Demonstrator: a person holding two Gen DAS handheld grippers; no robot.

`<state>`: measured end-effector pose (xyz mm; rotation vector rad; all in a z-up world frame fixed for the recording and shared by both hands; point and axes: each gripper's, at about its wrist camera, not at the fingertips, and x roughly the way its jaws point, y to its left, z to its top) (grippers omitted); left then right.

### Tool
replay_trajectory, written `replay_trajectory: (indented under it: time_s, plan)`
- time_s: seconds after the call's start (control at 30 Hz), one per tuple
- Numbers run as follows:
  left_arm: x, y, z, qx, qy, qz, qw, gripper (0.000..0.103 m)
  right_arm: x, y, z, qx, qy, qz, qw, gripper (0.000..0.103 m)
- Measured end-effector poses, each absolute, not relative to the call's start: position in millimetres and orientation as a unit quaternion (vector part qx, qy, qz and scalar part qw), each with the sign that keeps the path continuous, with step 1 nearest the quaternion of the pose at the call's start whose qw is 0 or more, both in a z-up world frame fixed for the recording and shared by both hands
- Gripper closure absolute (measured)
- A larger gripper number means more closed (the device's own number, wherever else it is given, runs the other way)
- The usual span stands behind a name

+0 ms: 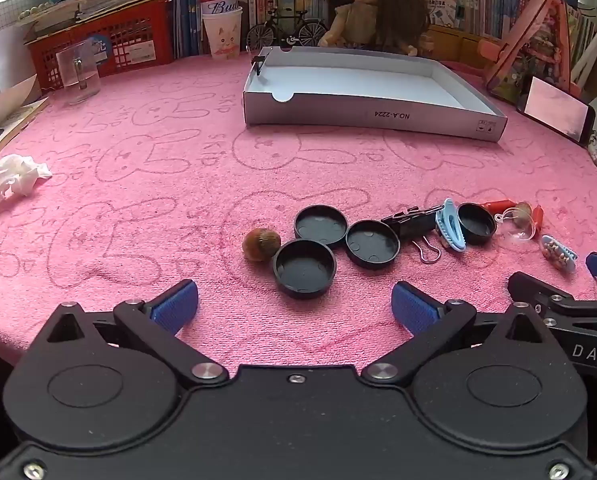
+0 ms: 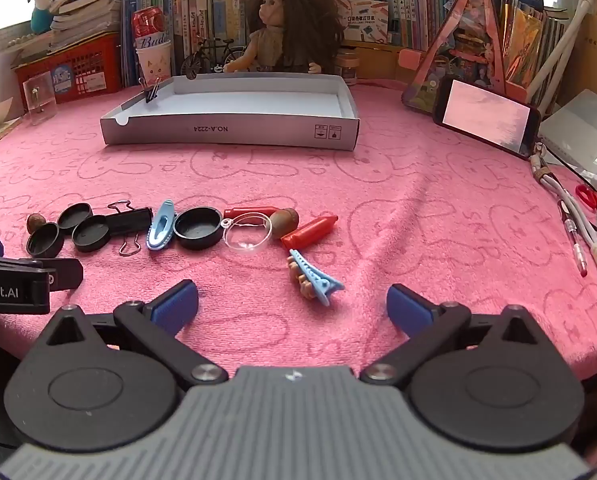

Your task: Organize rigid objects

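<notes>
Here both tools are spread wide with nothing between the blue pads: the left gripper [image 1: 294, 306] hangs just before a cluster of three black round caps [image 1: 304, 268], and the right gripper [image 2: 292, 304] hangs just before a light blue hair clip [image 2: 314, 278] that lies on its side on the pink towel [image 2: 418, 240]. The small things make a loose row across the near part of the towel. From the left side there is a brown nut [image 1: 260, 243] touching the nearest cap, then a black binder clip [image 1: 412, 222], a second blue hair clip [image 2: 161, 225], a fourth black cap [image 2: 197, 228], a clear plastic half-dome [image 2: 247, 233], another brown nut [image 2: 285, 220] and two red tube-shaped pieces [image 2: 309, 231] (what they are I cannot tell). Further back stands an open grey cardboard tray [image 2: 234, 130], with one small binder clip [image 2: 151, 90] clamped on its left wall. Behind it sits a doll [image 2: 286, 28].
</notes>
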<state>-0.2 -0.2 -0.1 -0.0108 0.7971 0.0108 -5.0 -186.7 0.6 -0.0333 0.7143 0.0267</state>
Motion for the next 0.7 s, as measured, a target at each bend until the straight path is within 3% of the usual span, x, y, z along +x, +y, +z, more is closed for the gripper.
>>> replay_trajectory:
  time_s: [0.7]
  plan:
    - [0.0, -0.2, -0.1, -0.005, 0.39, 0.006, 0.921, 0.0, -5.5, -186.4, 0.8, -0.016, 0.349, 0.013, 0.937, 0.0]
